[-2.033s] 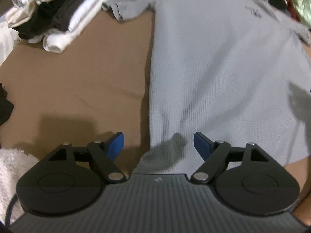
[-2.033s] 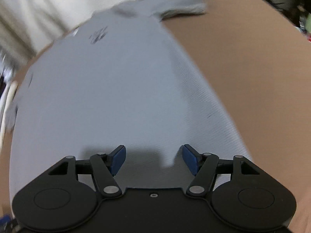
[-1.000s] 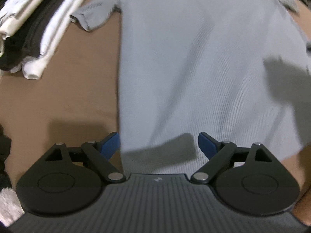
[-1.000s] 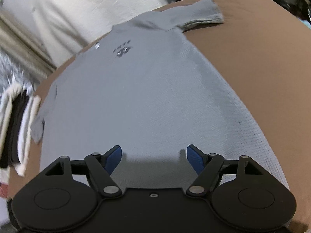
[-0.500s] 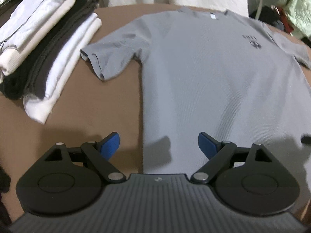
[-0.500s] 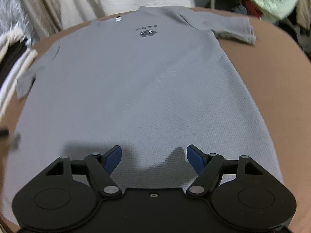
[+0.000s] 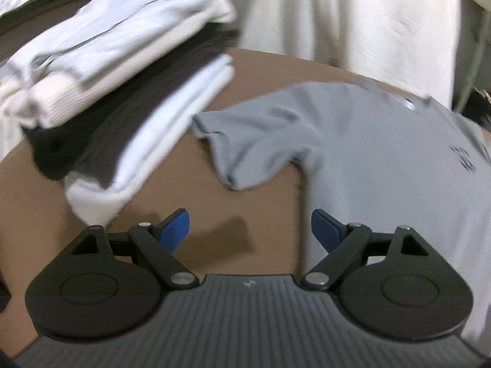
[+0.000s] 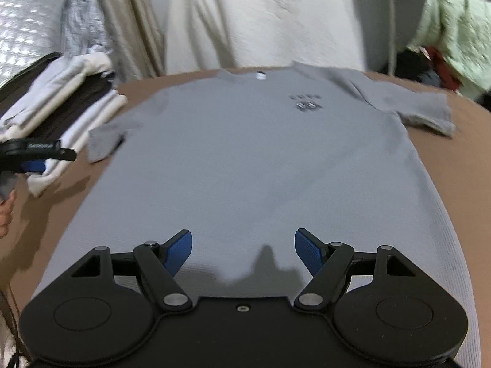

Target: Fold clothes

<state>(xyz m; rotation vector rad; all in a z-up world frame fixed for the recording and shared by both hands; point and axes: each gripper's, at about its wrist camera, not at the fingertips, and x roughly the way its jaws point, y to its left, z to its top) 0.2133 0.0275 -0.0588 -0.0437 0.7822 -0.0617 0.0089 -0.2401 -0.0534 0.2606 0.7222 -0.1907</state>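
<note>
Claws angled downward over grey T-shirt, right wide, left closing, empty

1. My left gripper points forward and down, its blue pads set wide apart; the jaws are closing slightly, with nothing between them.
2. My right gripper also tilts downward, its blue pads held wide apart, with nothing gripped between them.
3. From the right wrist camera, I see the left gripper at the far left edge, side-on, black fingers reaching to the right with a blue pad showing.
4. A bit of my hand shows just below it, at the frame's edge.
</note>
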